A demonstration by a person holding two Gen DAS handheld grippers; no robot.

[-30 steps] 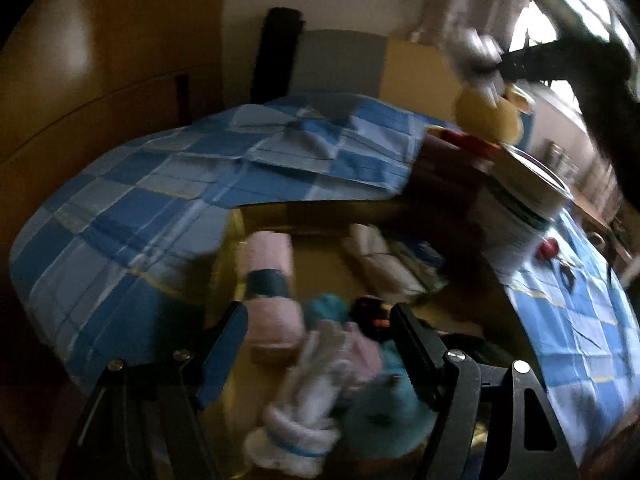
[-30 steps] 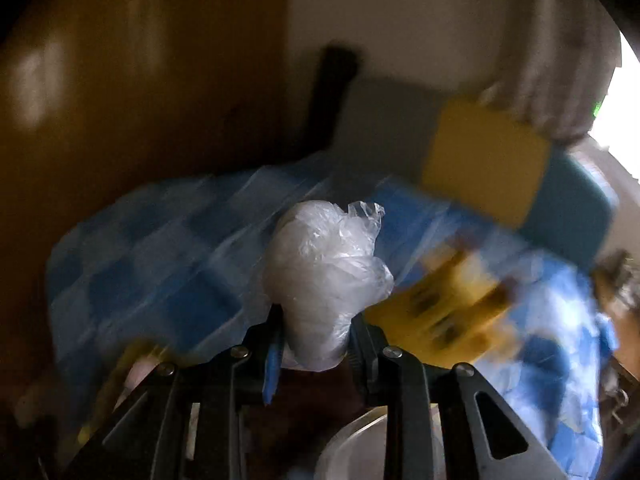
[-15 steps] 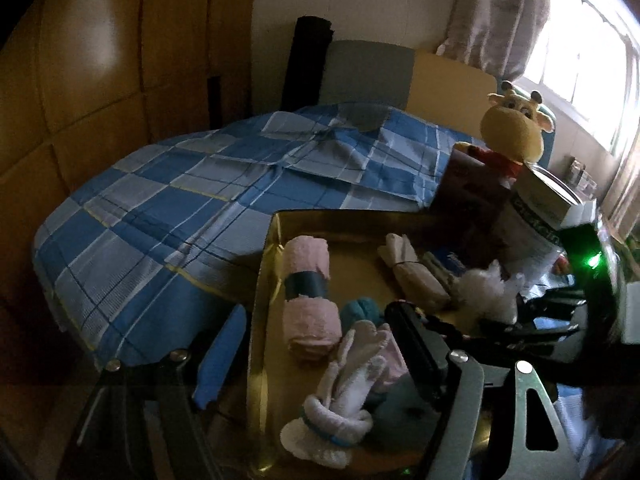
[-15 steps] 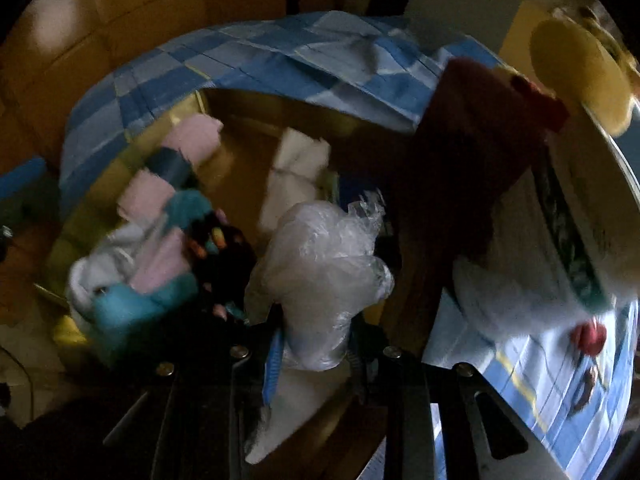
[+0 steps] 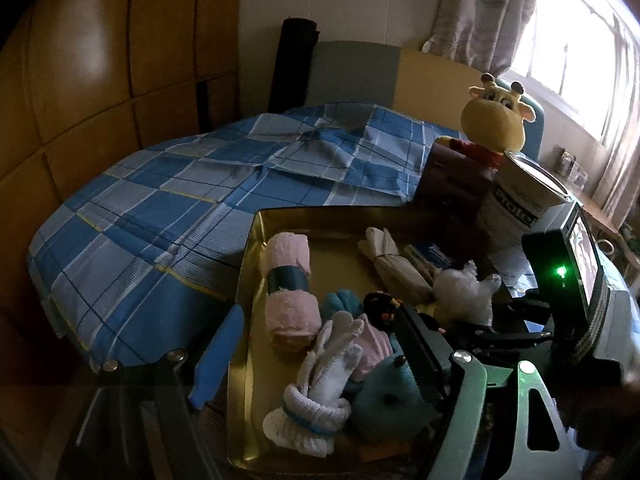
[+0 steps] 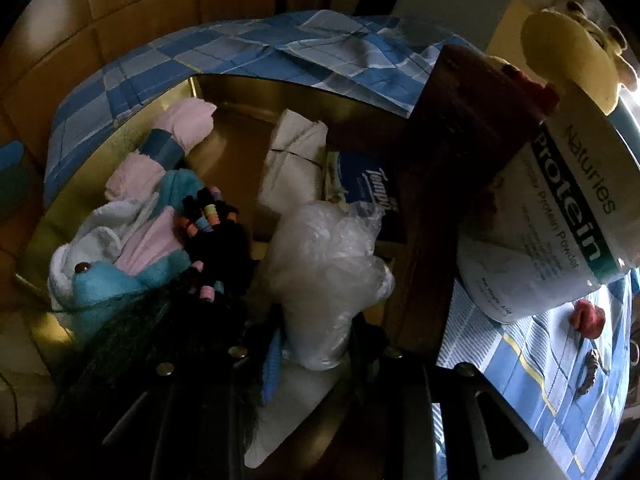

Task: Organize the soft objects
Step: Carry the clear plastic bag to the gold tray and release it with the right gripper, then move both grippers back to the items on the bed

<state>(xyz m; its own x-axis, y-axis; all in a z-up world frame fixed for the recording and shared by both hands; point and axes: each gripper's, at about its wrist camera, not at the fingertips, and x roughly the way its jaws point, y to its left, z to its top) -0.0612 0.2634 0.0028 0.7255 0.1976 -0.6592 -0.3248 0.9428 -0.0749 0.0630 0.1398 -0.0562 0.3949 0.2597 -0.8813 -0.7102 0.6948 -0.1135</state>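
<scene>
My right gripper [image 6: 314, 344] is shut on a crumpled clear plastic bag [image 6: 326, 276] and holds it over the right side of a gold tin tray [image 5: 256, 240]. The bag also shows in the left wrist view [image 5: 464, 296]. The tray holds a rolled pink towel [image 5: 288, 288], a white sock bundle [image 5: 320, 392], a blue plush [image 5: 384, 396], a beige cloth bundle [image 5: 394, 264], black hair ties [image 6: 212, 220] and a tissue pack [image 6: 372, 184]. My left gripper [image 5: 316, 344] is open and empty, its fingers astride the tray's near left edge.
The tray lies on a bed with a blue checked cover [image 5: 180, 200]. A dark red box [image 6: 472, 152], a protein powder tub [image 6: 560, 216] and a yellow giraffe plush [image 5: 496, 120] stand right of the tray. Wooden panelling [image 5: 80, 80] is on the left.
My right gripper has swung down from above the bed with the plastic bag and now holds it low over the tray. My left gripper has drawn back a little from the tray.
</scene>
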